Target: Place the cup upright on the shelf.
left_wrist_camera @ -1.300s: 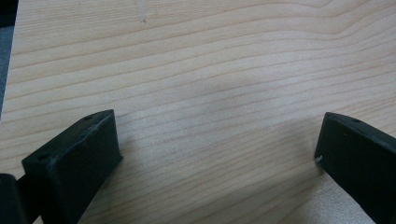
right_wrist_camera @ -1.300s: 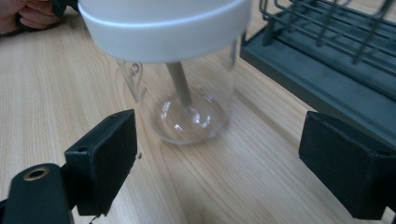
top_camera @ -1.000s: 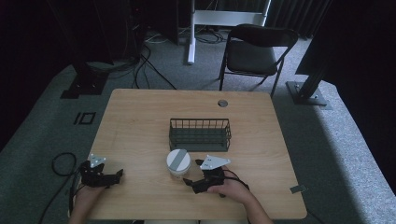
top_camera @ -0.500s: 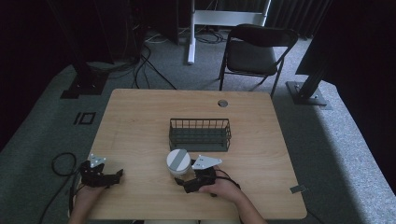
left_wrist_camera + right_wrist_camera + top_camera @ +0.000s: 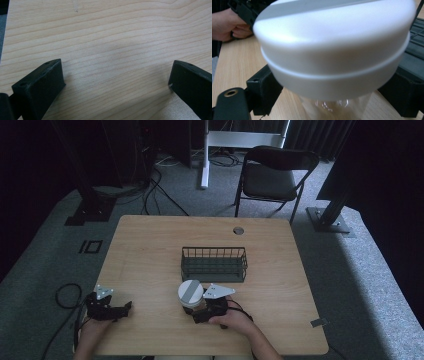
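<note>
At the near left corner of the tabletop the left tongs rest low with their jaws spread wide, and the left gripper view has nothing but bare wood grain between them; they lie well apart from anything worth grasping. Further right, near the front edge at the middle, stands a clear jar with a broad white lid, its long axis upright. The right tongs sit just on the near side of it, reaching forward and slightly leftward, so this is plainly the nearer hand. In the right gripper view the jaws flank the clear body below the lid, one on each side, and seem to be closing on or already pressing it. The lid's overhang hides the contact itself, so I cannot tell whether they truly grip. Just beyond the jar, toward the far side, sits a dark wire basket, apparently empty. The jar's contents, if any, are too blurred to make out.
</note>
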The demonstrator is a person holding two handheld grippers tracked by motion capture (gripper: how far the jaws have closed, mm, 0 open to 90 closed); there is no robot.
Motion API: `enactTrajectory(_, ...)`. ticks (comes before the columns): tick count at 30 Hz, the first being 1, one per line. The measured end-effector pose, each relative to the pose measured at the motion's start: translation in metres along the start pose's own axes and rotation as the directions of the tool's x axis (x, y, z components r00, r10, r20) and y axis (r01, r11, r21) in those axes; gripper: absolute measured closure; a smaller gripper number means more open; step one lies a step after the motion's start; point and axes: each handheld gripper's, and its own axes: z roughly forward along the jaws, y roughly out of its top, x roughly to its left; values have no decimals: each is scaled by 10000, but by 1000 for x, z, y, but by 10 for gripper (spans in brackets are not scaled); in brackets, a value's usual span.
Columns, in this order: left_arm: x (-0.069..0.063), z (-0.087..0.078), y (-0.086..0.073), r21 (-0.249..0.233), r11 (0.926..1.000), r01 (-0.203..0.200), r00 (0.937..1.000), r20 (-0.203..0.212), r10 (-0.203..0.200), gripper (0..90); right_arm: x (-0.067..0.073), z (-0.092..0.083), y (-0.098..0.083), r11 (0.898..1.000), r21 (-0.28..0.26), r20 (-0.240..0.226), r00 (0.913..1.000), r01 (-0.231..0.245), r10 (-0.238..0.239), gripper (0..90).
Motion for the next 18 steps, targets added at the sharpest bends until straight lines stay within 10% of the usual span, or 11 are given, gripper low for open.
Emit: enactTrajectory(18,0,0,0,2,10000,-1,10000,1,1,1,5,8,3,9984,64,417,9975,567,-569,177)
